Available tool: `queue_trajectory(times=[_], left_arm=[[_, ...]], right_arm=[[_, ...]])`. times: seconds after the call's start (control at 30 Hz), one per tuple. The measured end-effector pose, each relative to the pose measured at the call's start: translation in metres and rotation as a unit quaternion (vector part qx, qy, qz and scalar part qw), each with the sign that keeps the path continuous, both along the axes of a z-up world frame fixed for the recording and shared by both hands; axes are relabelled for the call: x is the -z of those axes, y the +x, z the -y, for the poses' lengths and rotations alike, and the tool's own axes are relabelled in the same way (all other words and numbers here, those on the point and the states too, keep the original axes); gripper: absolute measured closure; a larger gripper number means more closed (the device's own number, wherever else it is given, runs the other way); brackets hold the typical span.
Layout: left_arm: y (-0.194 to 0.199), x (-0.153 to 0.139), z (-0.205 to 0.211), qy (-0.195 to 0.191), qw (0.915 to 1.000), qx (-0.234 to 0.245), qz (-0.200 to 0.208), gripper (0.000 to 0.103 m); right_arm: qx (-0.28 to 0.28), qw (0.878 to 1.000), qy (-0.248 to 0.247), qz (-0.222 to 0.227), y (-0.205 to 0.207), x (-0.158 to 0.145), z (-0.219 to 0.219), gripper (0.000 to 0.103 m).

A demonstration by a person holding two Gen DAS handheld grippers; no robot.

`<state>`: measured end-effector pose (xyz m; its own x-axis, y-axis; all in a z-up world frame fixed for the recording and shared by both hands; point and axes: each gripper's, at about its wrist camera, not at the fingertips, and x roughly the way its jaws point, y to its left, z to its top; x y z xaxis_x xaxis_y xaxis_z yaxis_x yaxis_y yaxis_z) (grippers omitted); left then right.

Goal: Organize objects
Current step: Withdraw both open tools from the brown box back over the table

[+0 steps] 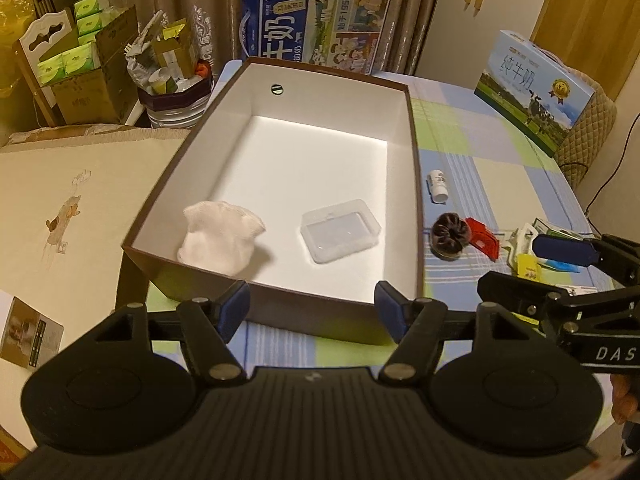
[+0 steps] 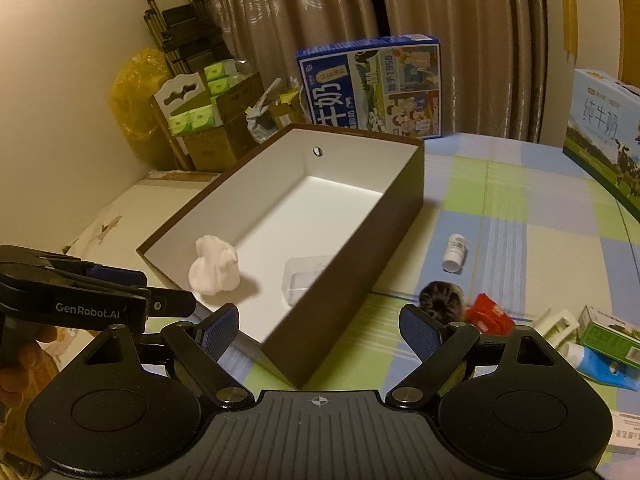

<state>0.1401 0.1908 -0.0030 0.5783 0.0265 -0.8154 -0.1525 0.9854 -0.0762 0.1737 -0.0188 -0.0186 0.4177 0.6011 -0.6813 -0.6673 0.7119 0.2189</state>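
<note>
Both tongs, left (image 1: 312, 304) and right (image 2: 320, 330), gape empty; reaching for the hair scrunchie (image 1: 451, 235) risks bumping the brown box (image 1: 416, 216).

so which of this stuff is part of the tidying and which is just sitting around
Part of the job:
brown box
white cloth and clear plastic case, both in the box
white bottle, dark scrunchie, red packet, all loose on the tablecloth

Just lying about:
blue milk carton
light blue milk carton
tissue packs
curtain
</note>
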Motion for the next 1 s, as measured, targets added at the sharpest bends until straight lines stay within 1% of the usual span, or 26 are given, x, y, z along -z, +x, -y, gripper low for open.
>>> queue_trajectory(times=[0.23,0.5,0.63,0.73,1.0], left_arm=[[-0.005,0.001,0.034,-0.002,1.0000,0.000,-0.005,0.037],[-0.005,0.008,0.080,-0.011,0.9997,0.012,-0.017,0.037],[-0.002,0.017,0.107,-0.017,0.9992,0.024,-0.027,0.037],[0.002,0.025,0.127,-0.021,0.9986,0.032,-0.036,0.037],[0.012,0.043,0.166,-0.025,0.9974,0.046,-0.049,0.038]], right_arm=[[-0.003,1.000,-0.002,-0.004,0.004,0.000,0.036,0.018],[0.009,1.000,-0.001,-0.020,0.014,0.006,0.095,0.018],[0.023,0.999,-0.007,-0.027,0.024,0.015,0.132,0.018],[0.034,0.999,-0.021,-0.030,0.032,0.026,0.160,0.018],[0.053,0.997,-0.051,-0.034,0.058,0.055,0.223,0.018]])
